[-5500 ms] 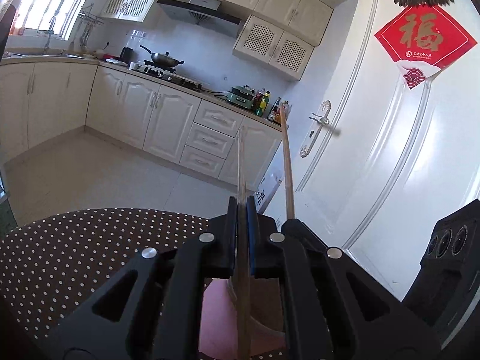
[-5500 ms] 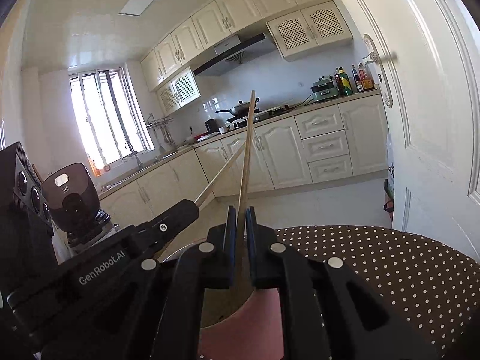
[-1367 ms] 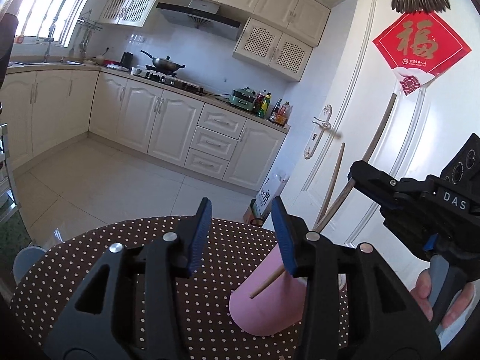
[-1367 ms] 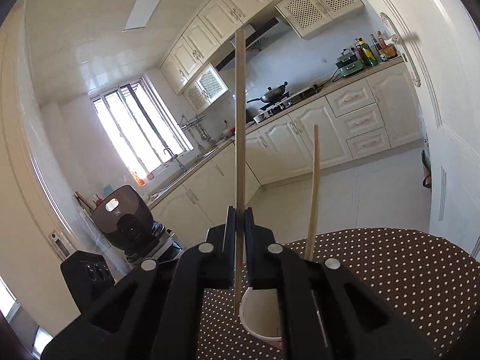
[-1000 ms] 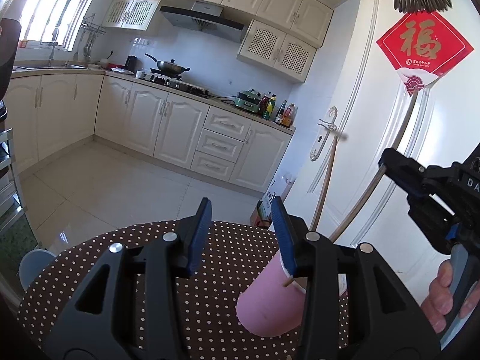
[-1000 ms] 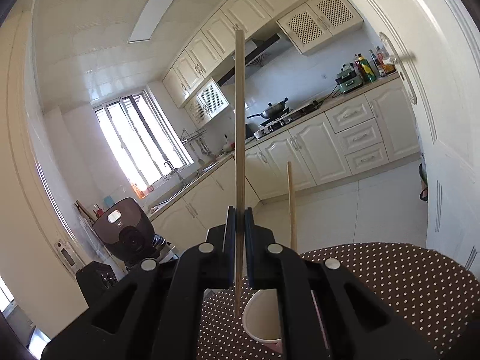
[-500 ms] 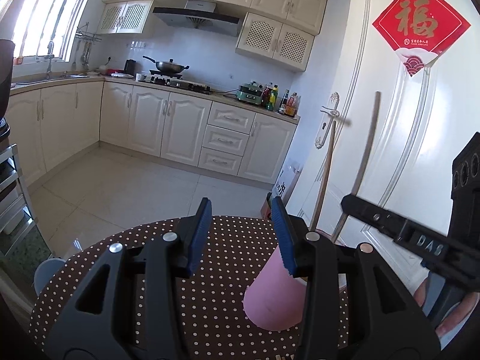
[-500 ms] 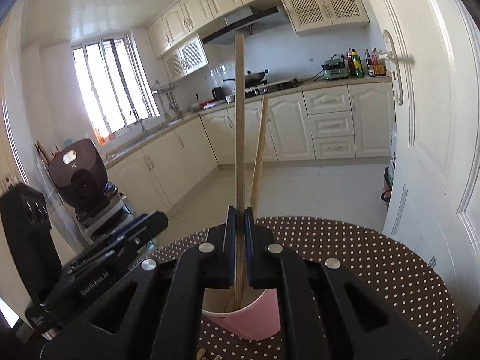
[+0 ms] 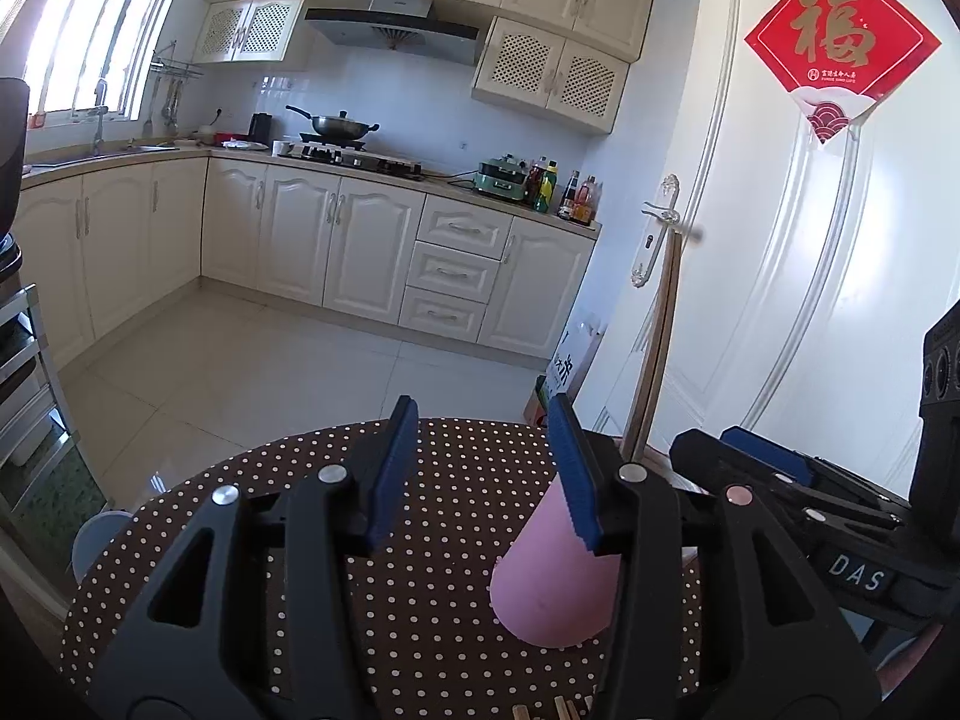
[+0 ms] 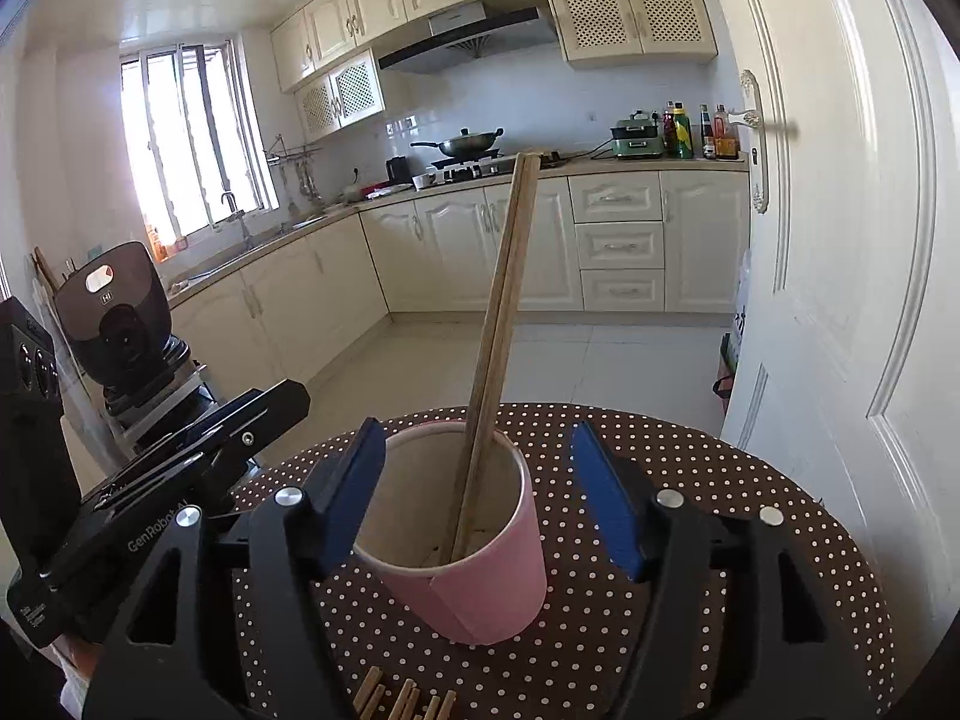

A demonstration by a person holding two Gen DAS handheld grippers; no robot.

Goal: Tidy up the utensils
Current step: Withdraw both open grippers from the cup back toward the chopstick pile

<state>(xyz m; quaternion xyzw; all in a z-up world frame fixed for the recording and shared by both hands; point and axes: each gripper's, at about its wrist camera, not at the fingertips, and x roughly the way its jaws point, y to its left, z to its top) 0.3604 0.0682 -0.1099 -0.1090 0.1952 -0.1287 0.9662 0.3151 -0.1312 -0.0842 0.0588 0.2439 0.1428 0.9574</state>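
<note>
Cup: a pink paper cup (image 10: 480,546) stands upright on the table, its open mouth facing up and its inside a plain tan.
Cup contents: two wooden chopsticks (image 10: 498,336) stand together in it, tips down at the bottom near the cup's right inner wall.
Chopstick axis: long and nearly upright, leaning slightly right toward the far side, the blunt square ends at the top, the pair side by side and touching along their length.
Loose chopsticks: the ends of several more sticks (image 10: 399,699) lie flat on the cloth at the near edge, just in front of the cup.
Right gripper (image 10: 477,495): jaws spread wide on either side of the cup with a clear gap to each side, holding nothing.
Left gripper (image 9: 483,477): jaws well apart and empty; in its own view the cup (image 9: 555,576) sits just to the right, partly behind the right finger.
Table (image 10: 720,480): round, covered in a dark brown cloth with white polka dots.
Room: a kitchen with cream cabinets (image 10: 456,240), a wok (image 10: 465,147) on the far stove under a range hood, and a bright window (image 10: 192,150) at the left.
Door: a white panelled door (image 9: 810,276) at the right carries a red diamond decoration (image 9: 840,51).
</note>
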